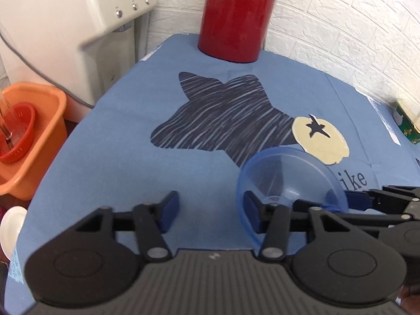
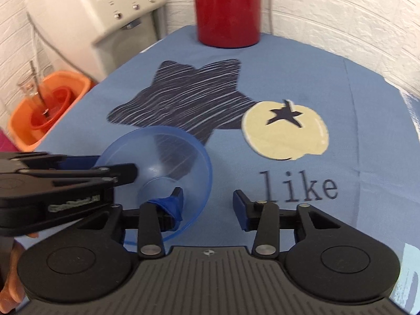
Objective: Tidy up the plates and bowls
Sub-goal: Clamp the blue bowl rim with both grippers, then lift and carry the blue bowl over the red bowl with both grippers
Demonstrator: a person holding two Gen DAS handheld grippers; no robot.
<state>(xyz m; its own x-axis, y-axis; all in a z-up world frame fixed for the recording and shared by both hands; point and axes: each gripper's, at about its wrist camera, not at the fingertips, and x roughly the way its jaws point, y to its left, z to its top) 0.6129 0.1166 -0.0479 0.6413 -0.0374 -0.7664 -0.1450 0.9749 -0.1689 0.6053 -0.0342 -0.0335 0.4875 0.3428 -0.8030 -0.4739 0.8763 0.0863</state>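
Note:
A clear blue plastic bowl (image 1: 286, 178) lies tipped on its side on the blue tablecloth (image 1: 118, 170), between my two grippers. My left gripper (image 1: 210, 206) is open, and its right finger stands at the bowl's rim. My right gripper (image 2: 208, 199) is open too, with its left finger (image 2: 174, 204) inside the bowl (image 2: 168, 155). The left gripper (image 2: 105, 168) reaches in from the left in the right wrist view, one finger overlapping the bowl. I cannot tell whether the bowl rests on the cloth or on the fingers.
A tall red jug (image 1: 233, 18) stands at the table's back edge against the white brick wall. Left of the table are a white appliance (image 1: 78, 13) and an orange basin (image 1: 34, 136) holding a red bowl and a glass. A green box (image 1: 408, 126) sits at the far right.

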